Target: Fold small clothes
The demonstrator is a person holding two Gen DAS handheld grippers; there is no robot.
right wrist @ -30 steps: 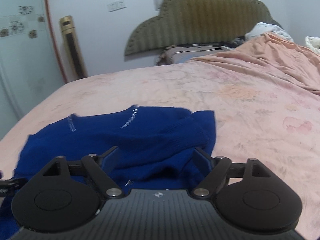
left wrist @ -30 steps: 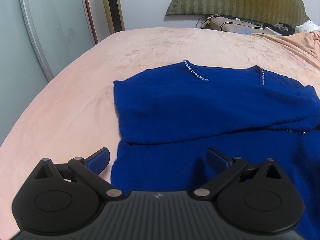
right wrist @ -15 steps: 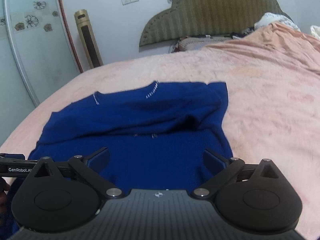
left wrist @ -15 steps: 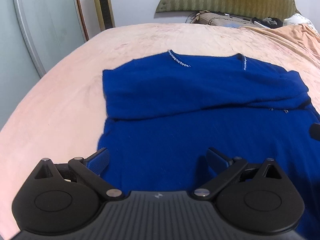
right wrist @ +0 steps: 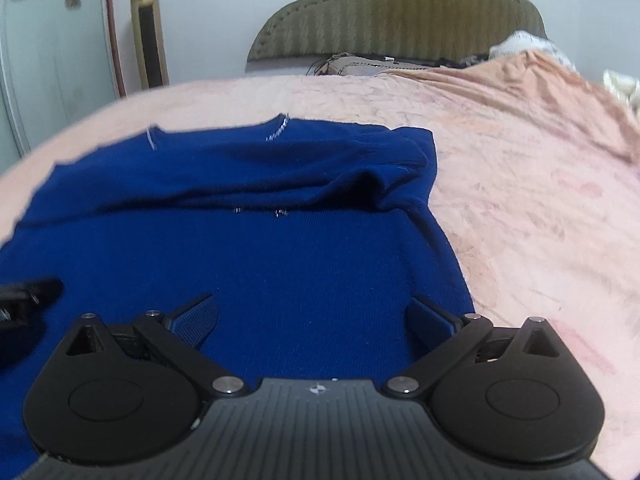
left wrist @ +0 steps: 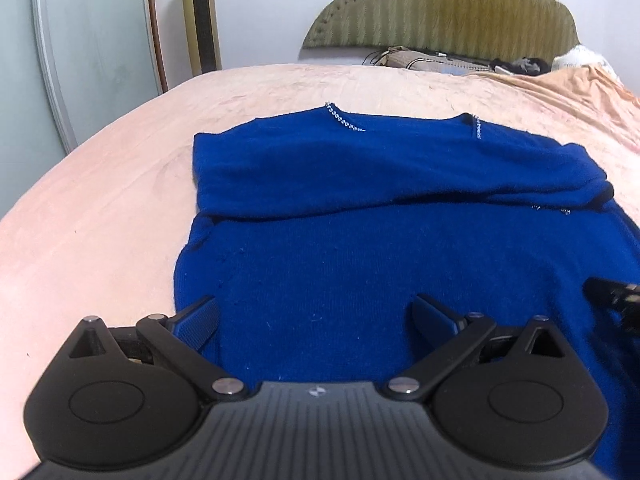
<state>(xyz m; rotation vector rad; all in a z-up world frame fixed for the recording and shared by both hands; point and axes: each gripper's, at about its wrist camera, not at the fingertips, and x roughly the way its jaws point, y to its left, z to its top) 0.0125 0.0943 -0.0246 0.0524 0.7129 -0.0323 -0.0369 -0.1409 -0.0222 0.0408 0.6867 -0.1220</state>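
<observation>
A dark blue knit sweater (left wrist: 360,248) lies flat on the pink bed, its sleeves folded across the chest, neckline with sparkly trim at the far side. It also shows in the right wrist view (right wrist: 260,252). My left gripper (left wrist: 316,316) is open and empty, over the sweater's near left hem. My right gripper (right wrist: 314,314) is open and empty, over the near right hem. The right gripper's finger tip (left wrist: 608,292) shows at the right edge of the left wrist view; the left gripper's finger tip (right wrist: 32,292) shows at the left edge of the right wrist view.
The pink bedspread (left wrist: 100,200) spreads around the sweater, with a rumpled orange blanket (right wrist: 540,92) at the far right. A padded headboard (left wrist: 440,12) with pillows and clutter is at the far end. A tall gold tower appliance (left wrist: 200,16) and a glass door stand at the left.
Both grippers have pulled back toward the sweater's near hem and stayed open. The whole folded sweater now shows ahead of them.
</observation>
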